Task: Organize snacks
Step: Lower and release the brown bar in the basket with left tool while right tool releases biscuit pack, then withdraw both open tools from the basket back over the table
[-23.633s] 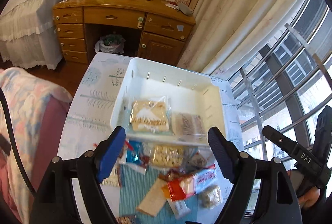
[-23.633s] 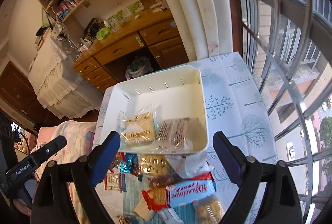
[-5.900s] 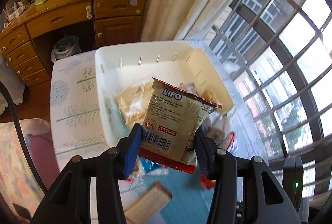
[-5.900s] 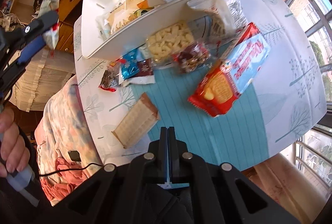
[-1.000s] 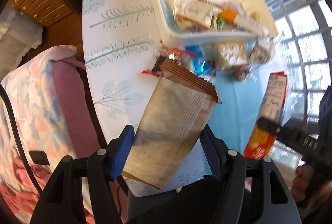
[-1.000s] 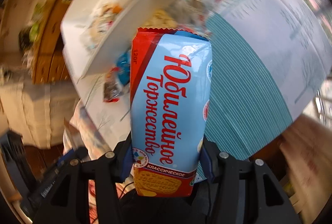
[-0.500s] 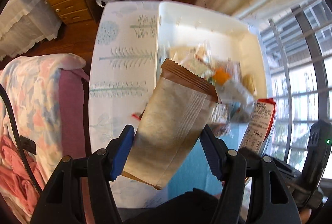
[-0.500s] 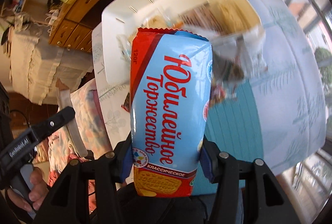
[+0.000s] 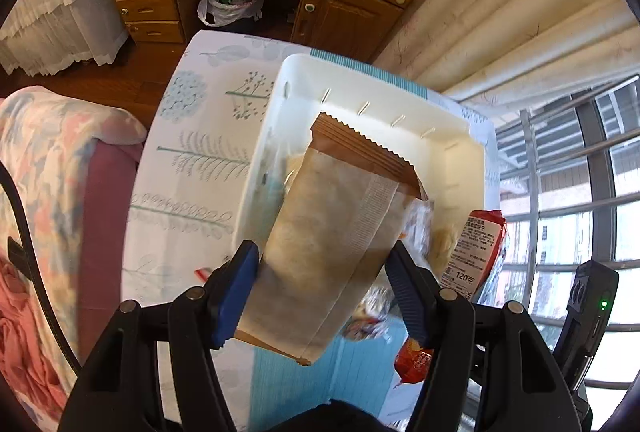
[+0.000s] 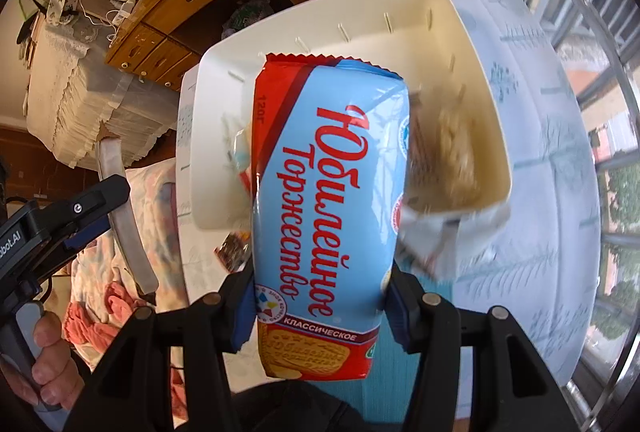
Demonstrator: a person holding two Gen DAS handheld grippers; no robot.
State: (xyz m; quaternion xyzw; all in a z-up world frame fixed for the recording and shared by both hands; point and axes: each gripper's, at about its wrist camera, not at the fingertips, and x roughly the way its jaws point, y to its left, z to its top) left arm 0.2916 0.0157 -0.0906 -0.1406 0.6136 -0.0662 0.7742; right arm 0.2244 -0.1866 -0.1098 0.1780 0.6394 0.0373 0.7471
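With both grippers' fingers clamped on a brown packet (image 9: 336,232) and biscuit pack (image 10: 328,200), simultaneous release could crowd the bin (image 9: 448,136).

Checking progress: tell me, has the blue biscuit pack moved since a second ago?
Yes. The blue biscuit pack, clamped in the right gripper, has travelled from the table's teal mat to over the white bin.

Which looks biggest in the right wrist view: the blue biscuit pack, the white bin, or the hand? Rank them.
1. White bin, though partly covered.
2. Blue biscuit pack, enlarged by nearness to the camera, so its place against the bin is unsure.
3. Hand, plainly smallest and cut off at the edge.
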